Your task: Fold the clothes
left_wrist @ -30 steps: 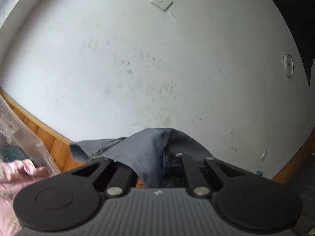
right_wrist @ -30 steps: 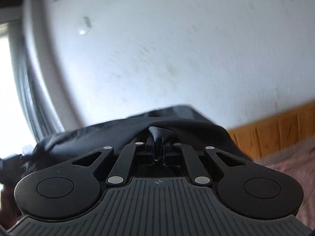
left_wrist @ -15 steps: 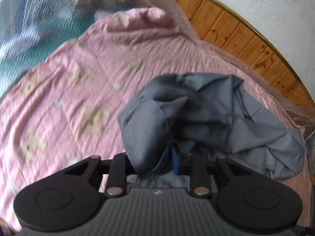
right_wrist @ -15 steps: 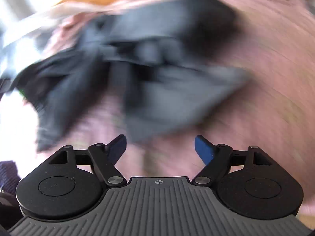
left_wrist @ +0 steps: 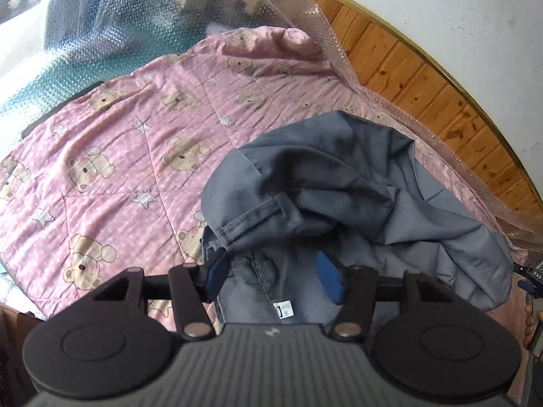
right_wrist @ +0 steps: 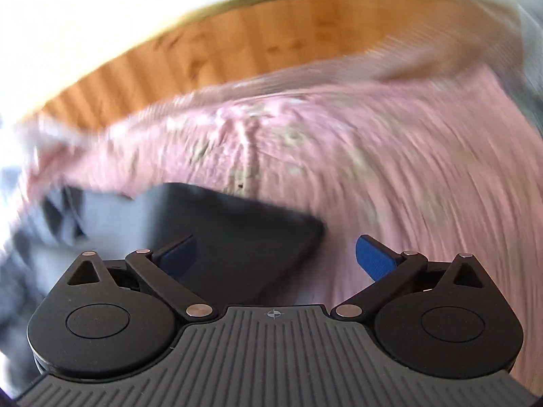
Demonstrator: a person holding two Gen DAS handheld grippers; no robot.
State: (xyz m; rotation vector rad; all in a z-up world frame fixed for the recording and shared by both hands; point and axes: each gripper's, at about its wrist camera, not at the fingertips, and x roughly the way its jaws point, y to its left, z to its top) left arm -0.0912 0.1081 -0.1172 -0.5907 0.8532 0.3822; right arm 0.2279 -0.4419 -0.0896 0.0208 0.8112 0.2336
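The right wrist view is smeared with blur, so detail there is hard to read. In the left wrist view, bubble wrap (left_wrist: 112, 23) covers whatever lies at the quilt's far left corner, hiding it.

The pink quilt (left_wrist: 112, 156) with bears and stars stretches wide and bare to the left of the trousers (left_wrist: 339, 186), which lie crumpled in a grey heap on its right part, close to the wood panel (left_wrist: 424, 78) (a white label shows near the waist). More wrap runs along the quilt's edge between trousers and panel.

The left gripper (left_wrist: 273, 273) has just been opening; its blue pads stand apart with cloth lying loose between them, one fold draped over the left pad. The right gripper (right_wrist: 275, 259) has also just been opening and stands wide, gripping nothing, a dark trouser edge below it.
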